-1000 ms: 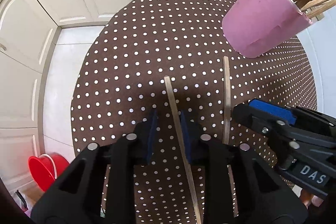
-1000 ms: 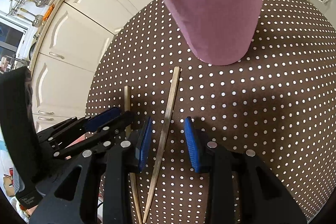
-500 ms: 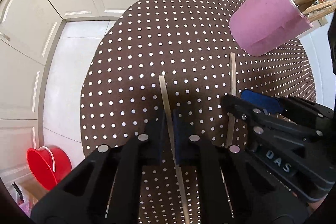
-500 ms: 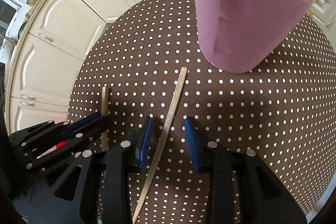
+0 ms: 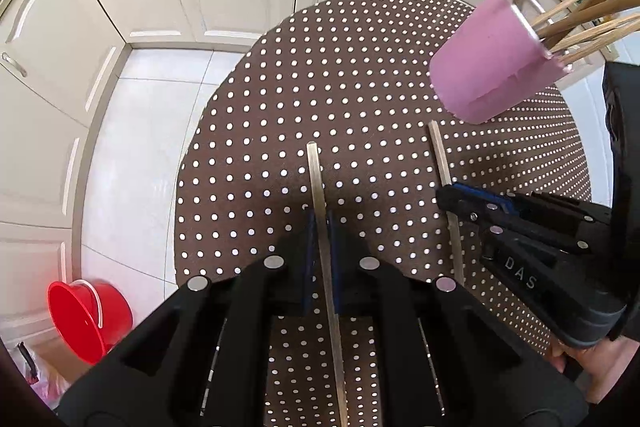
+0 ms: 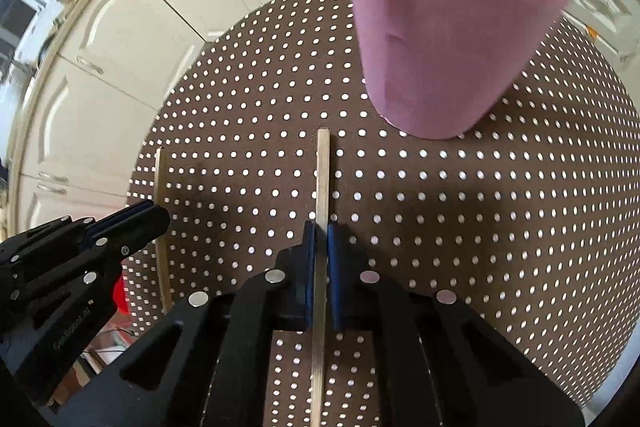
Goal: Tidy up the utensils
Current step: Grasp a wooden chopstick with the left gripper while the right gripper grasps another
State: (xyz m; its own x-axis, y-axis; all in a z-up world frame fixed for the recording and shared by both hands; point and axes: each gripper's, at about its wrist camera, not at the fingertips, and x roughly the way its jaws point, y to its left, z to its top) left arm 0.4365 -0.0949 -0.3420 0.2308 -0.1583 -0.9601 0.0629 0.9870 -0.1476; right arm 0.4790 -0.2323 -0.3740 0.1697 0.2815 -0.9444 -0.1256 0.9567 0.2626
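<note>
Each gripper, left (image 5: pixel 320 227) and right (image 6: pixel 321 239), is clamped near mid-length on a thin, light, stiff, likely slippery chopstick (image 5: pixel 316 179) (image 6: pixel 322 179) over the tabletop (image 5: pixel 360 67), near the pink holder (image 5: pixel 492 71).

Pink cup (image 5: pixel 492 67); brown white-dotted tablecloth (image 5: pixel 320 87); red bucket (image 5: pixel 90 315).

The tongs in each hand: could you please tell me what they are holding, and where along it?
Left tongs grip one chopstick along its middle; right tongs grip the other chopstick, also mid-length.
</note>
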